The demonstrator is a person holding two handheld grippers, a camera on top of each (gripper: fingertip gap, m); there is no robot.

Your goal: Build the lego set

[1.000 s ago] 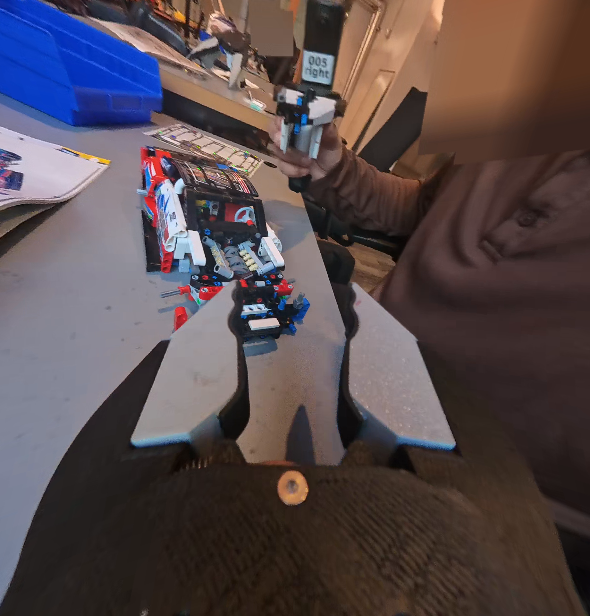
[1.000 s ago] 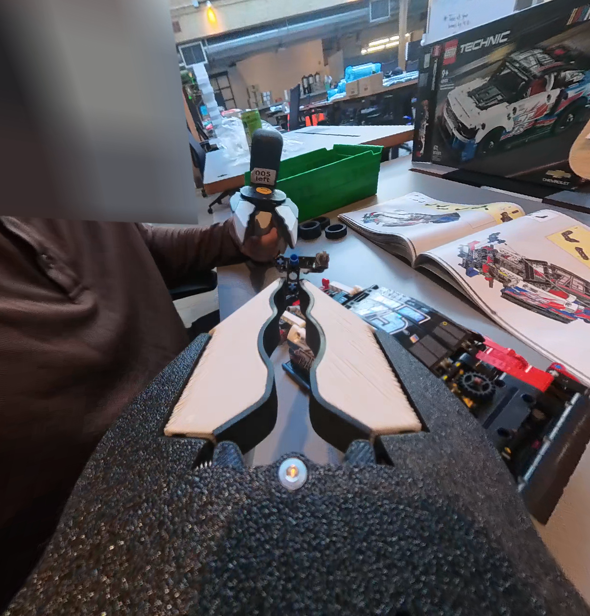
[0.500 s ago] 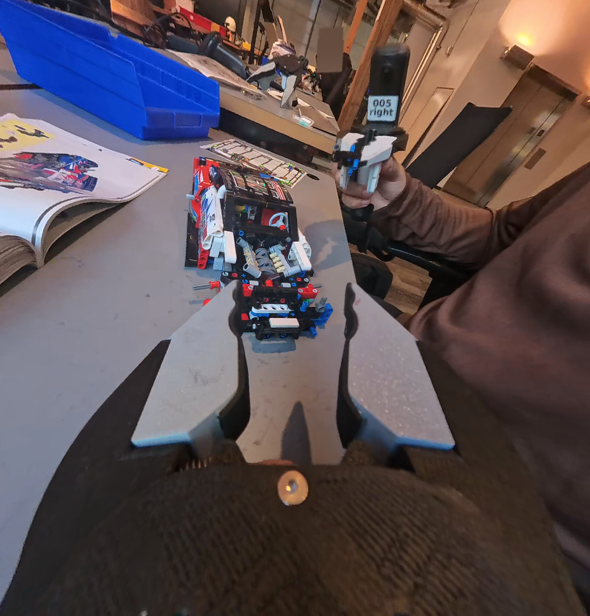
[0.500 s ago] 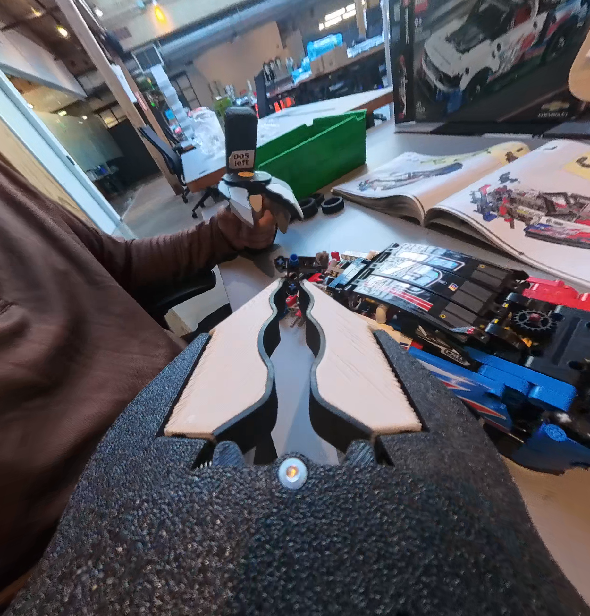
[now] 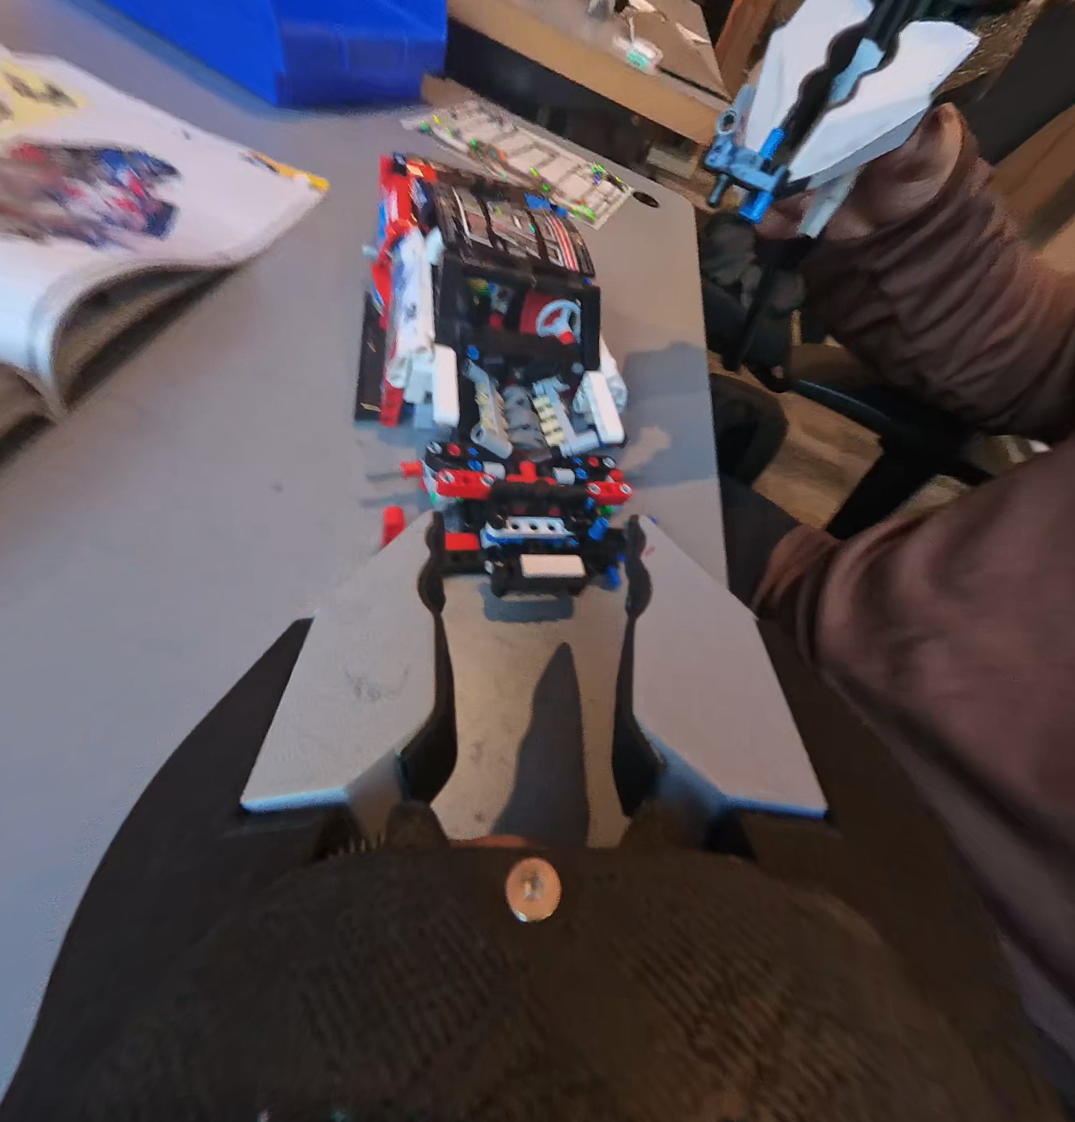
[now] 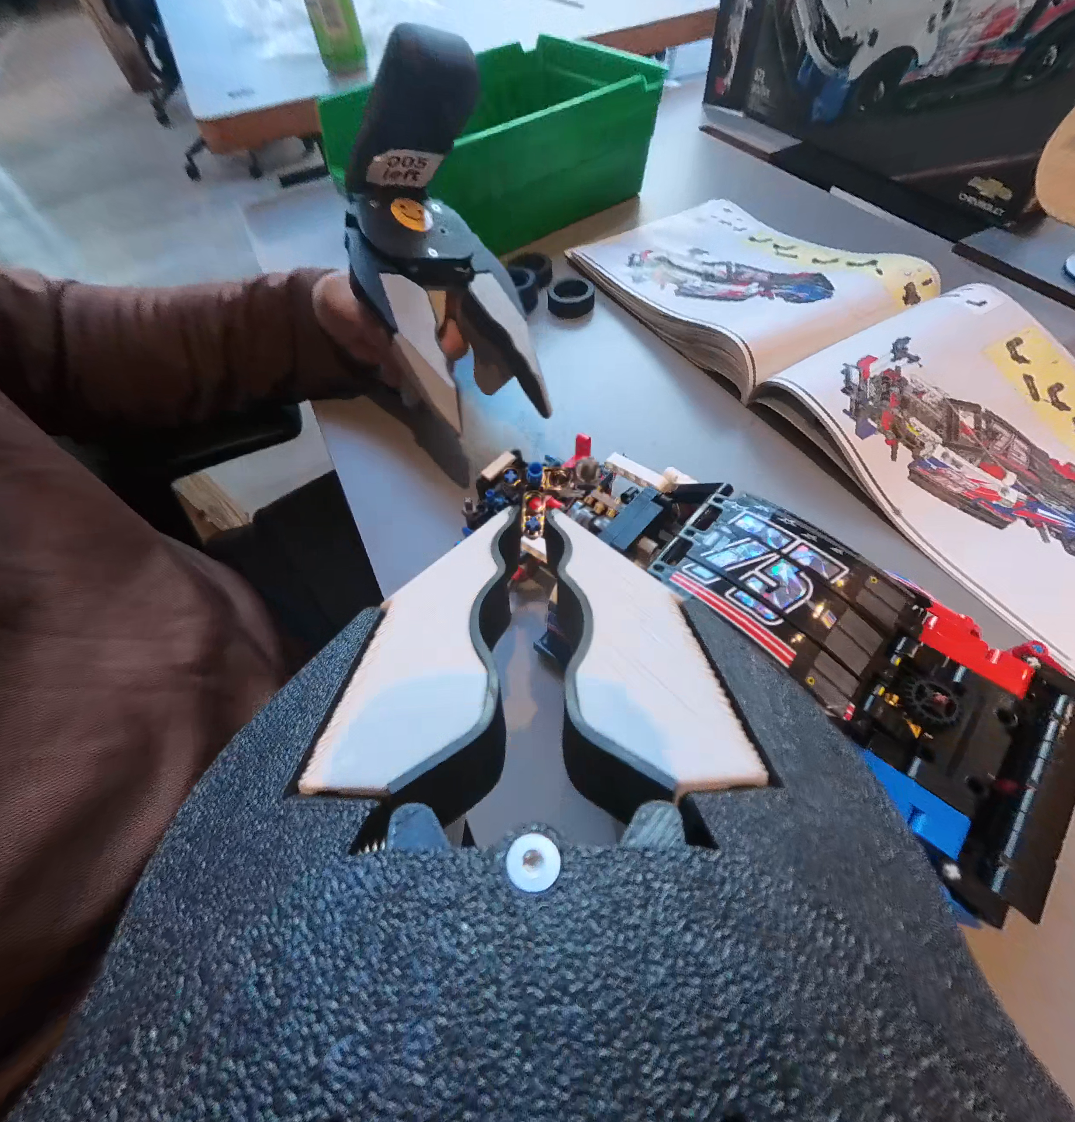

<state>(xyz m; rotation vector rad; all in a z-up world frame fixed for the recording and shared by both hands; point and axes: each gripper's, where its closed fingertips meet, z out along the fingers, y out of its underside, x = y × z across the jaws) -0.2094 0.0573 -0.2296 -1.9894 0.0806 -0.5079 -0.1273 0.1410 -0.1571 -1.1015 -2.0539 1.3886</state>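
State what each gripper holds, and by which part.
The right gripper pinches a small grey-and-blue piece by its lower stem. The left gripper is open and holds nothing.

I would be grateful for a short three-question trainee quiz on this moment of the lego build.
1. True or false: the left hand-held gripper is shut on the lego car.
2. Which does the right hand-held gripper hold: (a) a tyre, (b) a small blue and grey lego piece, (c) nothing?
3. Fill in: three loose black tyres lie on the table in front of the ____ bin.

Key
1. False: its jaws stand open, with the car's near end between the fingertips.
2. (b).
3. green.
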